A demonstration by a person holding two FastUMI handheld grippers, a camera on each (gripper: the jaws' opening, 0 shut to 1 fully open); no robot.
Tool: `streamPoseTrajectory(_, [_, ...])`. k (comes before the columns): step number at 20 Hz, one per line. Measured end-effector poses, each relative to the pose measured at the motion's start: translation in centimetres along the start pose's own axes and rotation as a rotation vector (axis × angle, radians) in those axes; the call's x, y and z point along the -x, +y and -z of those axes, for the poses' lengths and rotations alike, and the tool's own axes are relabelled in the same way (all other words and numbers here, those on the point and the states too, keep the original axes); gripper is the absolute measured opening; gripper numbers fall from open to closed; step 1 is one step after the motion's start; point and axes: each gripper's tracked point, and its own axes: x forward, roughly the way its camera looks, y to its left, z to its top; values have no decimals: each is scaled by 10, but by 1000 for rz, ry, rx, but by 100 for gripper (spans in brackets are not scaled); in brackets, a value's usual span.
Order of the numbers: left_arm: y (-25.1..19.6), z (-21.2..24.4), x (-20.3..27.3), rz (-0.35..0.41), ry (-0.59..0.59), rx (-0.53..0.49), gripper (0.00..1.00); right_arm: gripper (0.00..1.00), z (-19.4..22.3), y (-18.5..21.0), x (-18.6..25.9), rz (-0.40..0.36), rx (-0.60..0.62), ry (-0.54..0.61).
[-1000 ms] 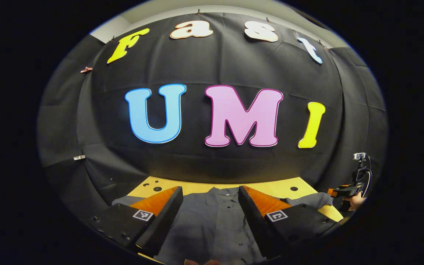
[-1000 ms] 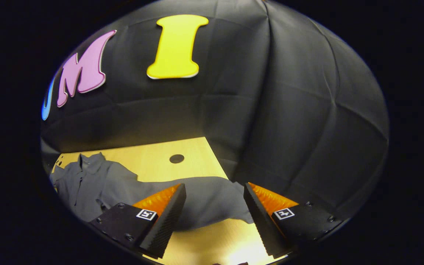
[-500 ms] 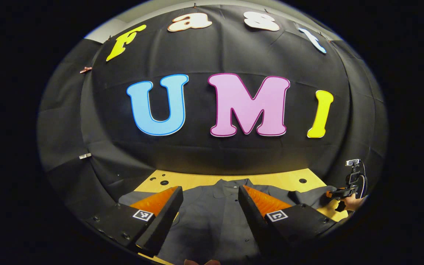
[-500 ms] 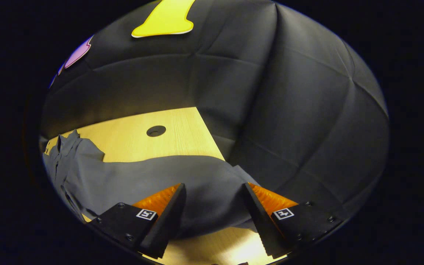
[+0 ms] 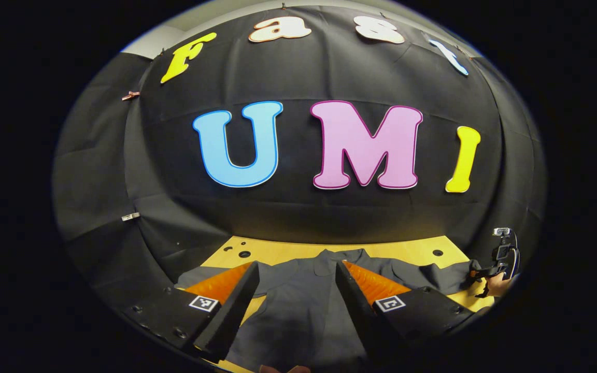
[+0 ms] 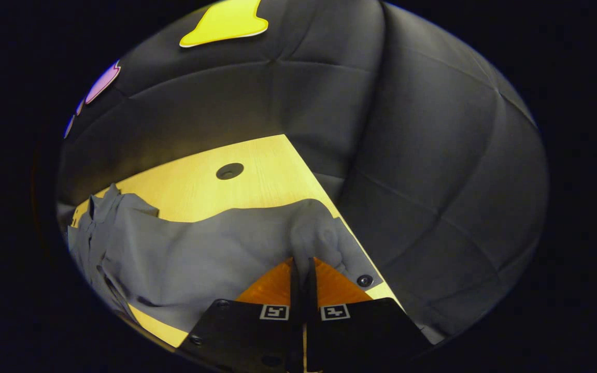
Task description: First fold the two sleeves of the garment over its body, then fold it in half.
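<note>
Left gripper view: grey garment (image 5: 303,305) is seen laid flat on the wooden table (image 5: 283,252), collar toward the back wall; the left gripper (image 5: 296,290) is held wide open over the garment's body, nothing gripped. The right gripper (image 5: 487,270) is seen far off at the right sleeve end. Right gripper view: the right gripper (image 6: 302,267) is closed tight on a pinch of the right sleeve (image 6: 257,243) near the cuff, at the table edge. Risk is judged: only a thin bunch is pinched, so the sleeve could slip out or drag the body askew when lifted. Against half a second earlier, the right gripper's fingers were spread apart over the sleeve; now they are clamped.
</note>
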Motion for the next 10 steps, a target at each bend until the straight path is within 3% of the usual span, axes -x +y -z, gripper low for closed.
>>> streamPoseTrajectory(5, [39, -7, -5, 4, -47, -19, 94, 7, -44, 24, 66, -45, -32, -127])
streamPoseTrajectory(10, [78, -13, -14, 58, -81, -13, 94, 7, -74, 50, 155, -54, -26, -224])
